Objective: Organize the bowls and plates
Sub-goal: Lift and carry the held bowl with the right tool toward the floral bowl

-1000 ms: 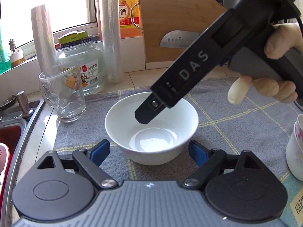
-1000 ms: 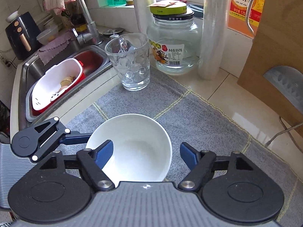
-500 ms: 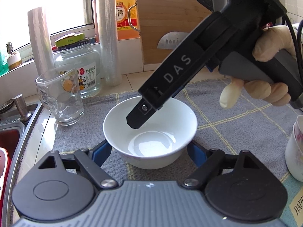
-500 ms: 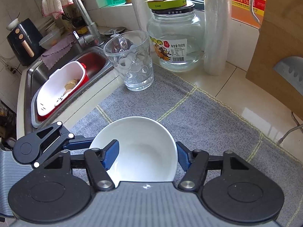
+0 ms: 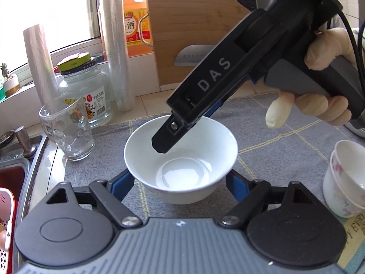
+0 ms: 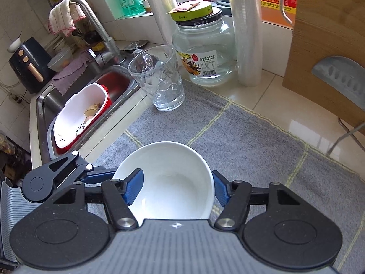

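A plain white bowl (image 5: 182,159) stands on the grey checked mat (image 5: 285,150). My right gripper (image 6: 178,187) is shut on the bowl (image 6: 168,178), with one blue pad inside the left wall and the other outside the right rim. In the left wrist view one right finger (image 5: 173,132) dips into the bowl from above, held by a gloved hand (image 5: 319,105). My left gripper (image 5: 180,180) is open, its blue fingers flanking the bowl's lower sides. Its left finger (image 6: 100,173) reaches the bowl's left edge in the right wrist view.
Stacked floral cups (image 5: 342,175) stand at the mat's right. A drinking glass (image 5: 68,130), a lidded jar (image 5: 86,91) and plastic rolls (image 5: 118,52) line the back left. A sink (image 6: 45,105) holding a white and red strainer (image 6: 79,114) lies left. A wooden board (image 5: 194,27) leans behind.
My right gripper's jaws have closed in from a wider stance onto the bowl. Both views now sit a little closer to the bowl. My left gripper's fingers stay spread beside it.
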Tool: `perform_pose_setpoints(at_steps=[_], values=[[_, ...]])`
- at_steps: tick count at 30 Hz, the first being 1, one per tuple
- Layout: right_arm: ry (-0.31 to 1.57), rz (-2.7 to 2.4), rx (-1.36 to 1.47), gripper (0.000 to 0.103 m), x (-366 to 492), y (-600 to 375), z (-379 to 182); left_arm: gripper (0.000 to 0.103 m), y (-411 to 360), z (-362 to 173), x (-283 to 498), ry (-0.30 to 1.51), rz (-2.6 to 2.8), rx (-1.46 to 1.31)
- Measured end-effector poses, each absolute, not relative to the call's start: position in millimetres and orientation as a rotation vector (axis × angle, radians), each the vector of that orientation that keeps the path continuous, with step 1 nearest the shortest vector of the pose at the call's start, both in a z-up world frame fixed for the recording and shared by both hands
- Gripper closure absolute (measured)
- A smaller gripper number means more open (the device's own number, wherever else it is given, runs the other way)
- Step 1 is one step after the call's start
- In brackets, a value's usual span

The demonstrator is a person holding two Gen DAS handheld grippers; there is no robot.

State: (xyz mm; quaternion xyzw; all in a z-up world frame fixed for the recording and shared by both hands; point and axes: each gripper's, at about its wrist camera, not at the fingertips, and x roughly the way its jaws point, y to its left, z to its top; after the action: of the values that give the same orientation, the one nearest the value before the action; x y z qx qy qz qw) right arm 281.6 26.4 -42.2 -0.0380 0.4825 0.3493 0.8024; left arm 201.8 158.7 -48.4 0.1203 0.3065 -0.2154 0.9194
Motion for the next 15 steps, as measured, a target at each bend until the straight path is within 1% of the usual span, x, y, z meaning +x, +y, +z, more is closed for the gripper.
perform_pose_setpoints(at_steps=[15], values=[[0.985,0.726,-0.028,0.033,230,-29,-3,0.016,119,-13,158,0.622,-0.505,0.300]])
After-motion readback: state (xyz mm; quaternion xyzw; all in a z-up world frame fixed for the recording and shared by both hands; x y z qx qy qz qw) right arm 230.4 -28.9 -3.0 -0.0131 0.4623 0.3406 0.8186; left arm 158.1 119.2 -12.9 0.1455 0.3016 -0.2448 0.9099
